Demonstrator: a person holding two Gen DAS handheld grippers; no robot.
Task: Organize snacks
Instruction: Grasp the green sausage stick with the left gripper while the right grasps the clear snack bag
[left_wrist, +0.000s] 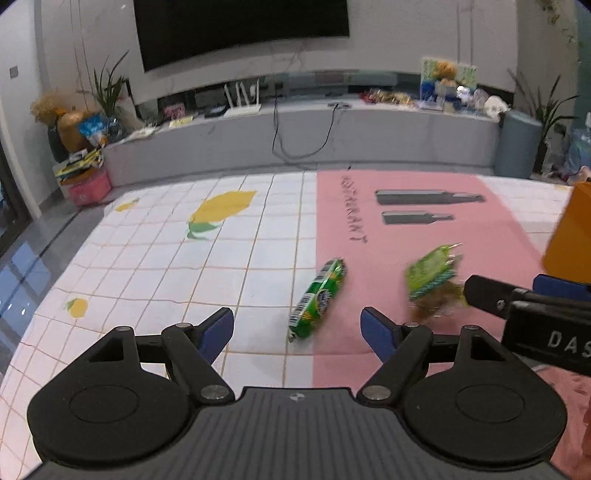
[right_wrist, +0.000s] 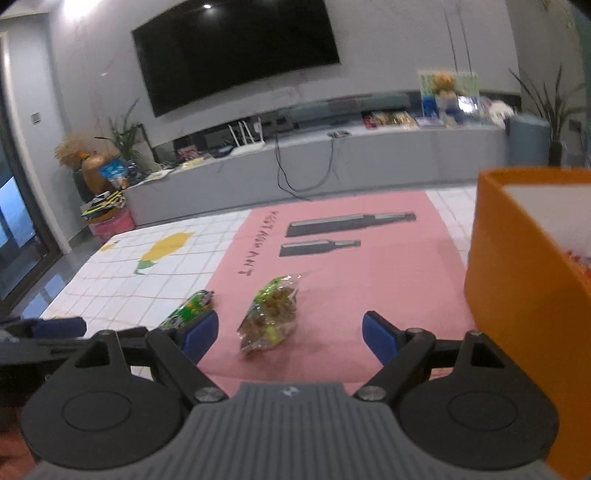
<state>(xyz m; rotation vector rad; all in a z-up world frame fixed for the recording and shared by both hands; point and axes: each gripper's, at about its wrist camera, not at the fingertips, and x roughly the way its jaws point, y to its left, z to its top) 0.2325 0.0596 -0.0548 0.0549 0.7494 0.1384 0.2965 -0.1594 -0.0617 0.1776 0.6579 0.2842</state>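
A green tube-shaped snack pack (left_wrist: 318, 298) lies on the tablecloth just ahead of my left gripper (left_wrist: 297, 328), which is open and empty. It also shows in the right wrist view (right_wrist: 188, 308), partly behind my left blue finger. A clear bag of brown snacks with a green label (right_wrist: 271, 314) lies on the pink part of the cloth, just ahead of my open, empty right gripper (right_wrist: 290, 332); it also shows in the left wrist view (left_wrist: 432, 282). An orange box (right_wrist: 524, 295) stands close at the right, with something red inside.
The cloth (left_wrist: 166, 258) is a white grid with lemons at left and pink at right. Beyond the table's far edge stand a grey TV bench (left_wrist: 295, 133), a TV and plants. The right gripper (left_wrist: 524, 306) reaches in at the left wrist view's right edge.
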